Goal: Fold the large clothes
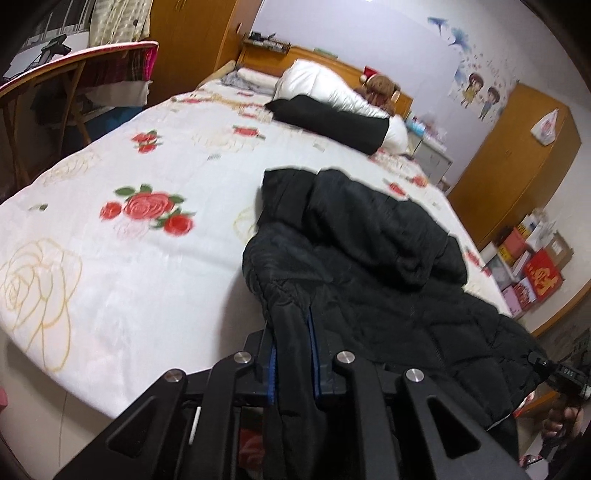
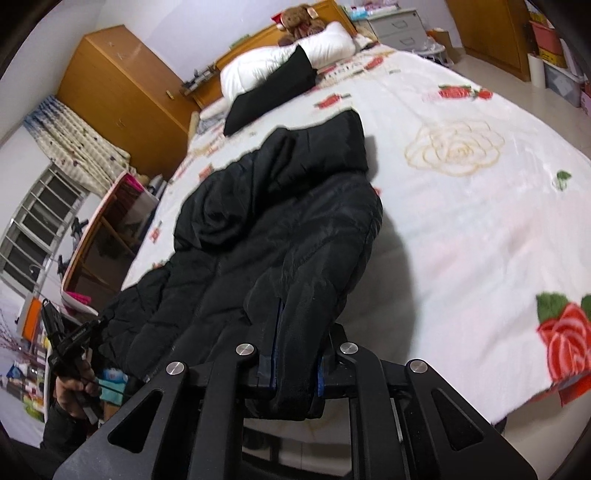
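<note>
Left gripper: the left gripper [image 1: 291,347] is closed tight on a fold of the black padded jacket [image 1: 354,266] at its near edge; black cloth fills the gap between the blue-lined fingers [image 1: 272,369] and hangs down below them.
Right gripper: the right gripper [image 2: 297,354] is likewise clamped on a thick bunch of the same jacket [image 2: 280,229], which bulges out between its fingers [image 2: 320,376] and droops under them.
Jacket: dark, quilted, large; it lies lengthwise on the bed [image 1: 110,229], running from the near edge toward the far end, with its near end lifted off the bedspread by both grippers. A rumpled hump sits in its middle, and the far end tapers to a squared-off flap lying flat.
Between grippers: each wrist view shows the other handle at the frame edge, gripped by a hand [image 2: 74,387], with jacket cloth sagging between the two.
Bed: covered by a white bedspread [image 2: 461,221] printed with red and pale gold roses.
Far end of bed: a white pillow or duvet [image 1: 317,83] with a black cloth [image 1: 332,118] draped over it, and a brown teddy bear [image 2: 299,20] against the wooden headboard [image 2: 251,42].
Left of bed: a wooden chair [image 1: 55,99], well apart from the jacket.
Right of bed: a wooden wardrobe [image 1: 517,166] and stacked boxes [image 1: 532,266] on the floor.
</note>
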`<state>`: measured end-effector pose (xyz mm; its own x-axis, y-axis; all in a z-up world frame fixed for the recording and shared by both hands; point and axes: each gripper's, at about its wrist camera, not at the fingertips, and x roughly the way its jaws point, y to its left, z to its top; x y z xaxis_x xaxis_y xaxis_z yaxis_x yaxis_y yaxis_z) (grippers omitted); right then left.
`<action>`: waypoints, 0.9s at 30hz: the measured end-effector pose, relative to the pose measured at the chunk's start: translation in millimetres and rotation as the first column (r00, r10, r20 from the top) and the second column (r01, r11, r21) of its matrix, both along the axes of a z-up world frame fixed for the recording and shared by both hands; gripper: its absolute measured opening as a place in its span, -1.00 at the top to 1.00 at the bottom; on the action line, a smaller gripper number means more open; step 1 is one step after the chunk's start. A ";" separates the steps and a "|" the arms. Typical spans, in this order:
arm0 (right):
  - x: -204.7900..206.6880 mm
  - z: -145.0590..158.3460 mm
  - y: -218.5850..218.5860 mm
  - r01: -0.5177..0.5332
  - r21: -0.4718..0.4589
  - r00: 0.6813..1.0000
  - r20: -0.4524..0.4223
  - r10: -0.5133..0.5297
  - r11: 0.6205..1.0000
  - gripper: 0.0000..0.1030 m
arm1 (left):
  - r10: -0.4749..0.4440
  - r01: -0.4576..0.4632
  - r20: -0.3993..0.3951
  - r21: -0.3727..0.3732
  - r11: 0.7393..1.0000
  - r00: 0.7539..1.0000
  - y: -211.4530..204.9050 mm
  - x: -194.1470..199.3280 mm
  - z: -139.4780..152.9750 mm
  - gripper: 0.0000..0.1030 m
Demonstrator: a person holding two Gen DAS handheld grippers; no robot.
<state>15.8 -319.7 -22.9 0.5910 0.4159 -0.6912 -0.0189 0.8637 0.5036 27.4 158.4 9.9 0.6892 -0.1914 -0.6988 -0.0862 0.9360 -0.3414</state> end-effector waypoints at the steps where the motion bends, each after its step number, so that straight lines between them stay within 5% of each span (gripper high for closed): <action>1: 2.3 2.9 -0.5 0.005 0.009 1.000 0.012 -0.005 1.000 0.74 | 0.000 0.000 0.015 -0.007 1.000 1.000 0.4 3.2 5.0 0.73; 17: 70.8 56.7 -8.1 0.085 0.063 0.984 0.149 -0.094 0.994 0.74 | 0.065 -0.050 0.124 -0.118 0.992 0.990 21.7 74.5 47.9 0.73; 27: 150.8 66.1 -10.4 0.122 0.073 0.982 0.134 -0.131 0.990 0.74 | 0.098 -0.081 0.117 -0.140 0.987 0.988 27.1 153.2 50.6 0.73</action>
